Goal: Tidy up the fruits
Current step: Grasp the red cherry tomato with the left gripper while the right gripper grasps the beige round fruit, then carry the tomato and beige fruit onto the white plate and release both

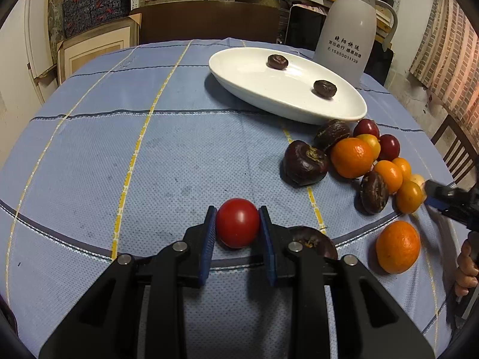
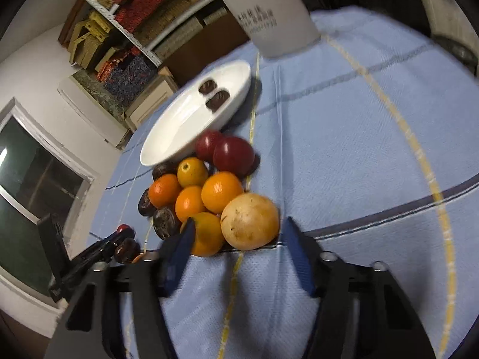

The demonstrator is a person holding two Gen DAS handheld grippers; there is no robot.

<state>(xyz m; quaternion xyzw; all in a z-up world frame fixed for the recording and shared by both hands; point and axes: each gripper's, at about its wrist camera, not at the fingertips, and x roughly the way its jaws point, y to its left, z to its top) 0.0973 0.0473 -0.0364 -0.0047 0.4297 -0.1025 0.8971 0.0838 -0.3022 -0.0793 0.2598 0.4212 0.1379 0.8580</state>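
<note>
My left gripper (image 1: 237,224) is shut on a red tomato (image 1: 237,223) resting on the blue tablecloth. A white oval plate (image 1: 254,89) at the back holds two small dark fruits (image 1: 277,61). A heap of oranges (image 1: 351,157), red fruits (image 1: 366,127) and dark fruits (image 1: 305,163) lies right of it. My right gripper (image 2: 238,233) is open, its blue pads either side of a pale yellow round fruit (image 2: 250,221) at the near end of the heap (image 2: 221,191). The plate (image 2: 179,131) lies beyond.
A white thermos jug (image 1: 347,30) stands behind the plate. A lone orange (image 1: 398,246) and a dark fruit (image 1: 314,240) lie near my left gripper. Shelves of boxes stand behind the table. A wooden chair (image 1: 455,146) is at the right.
</note>
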